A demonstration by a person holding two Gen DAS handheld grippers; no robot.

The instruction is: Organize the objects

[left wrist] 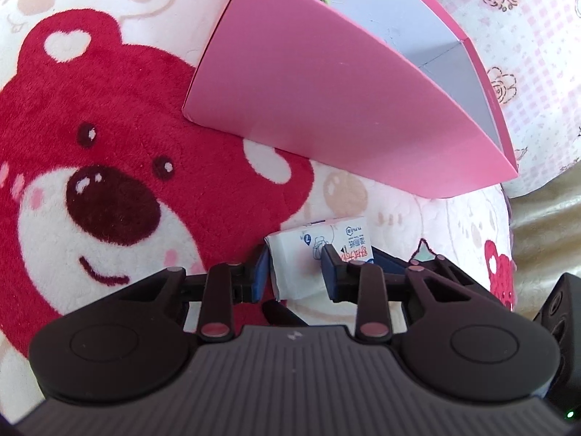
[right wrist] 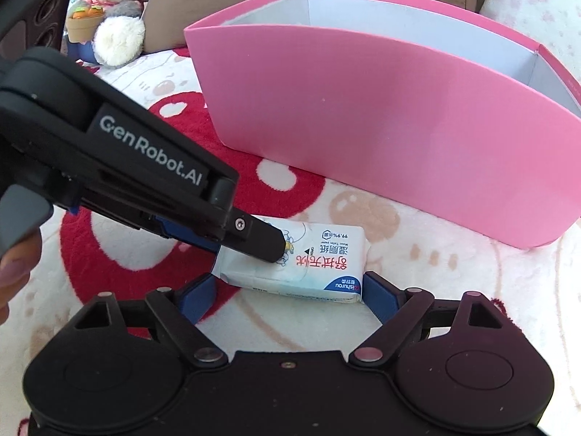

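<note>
On the bear blanket: we see
Wipes pack: flat, long axis crosswise
Left gripper: clamped on the pack's end
Right gripper: wide, straddling it loosely
Pink box: just behind

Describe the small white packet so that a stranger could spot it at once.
Find the tall pink box standing on the bear-print blanket. Just in front of it lies the wipes packet, gripped at one end by the left gripper. It is the only white packet, with red and blue print.
</note>
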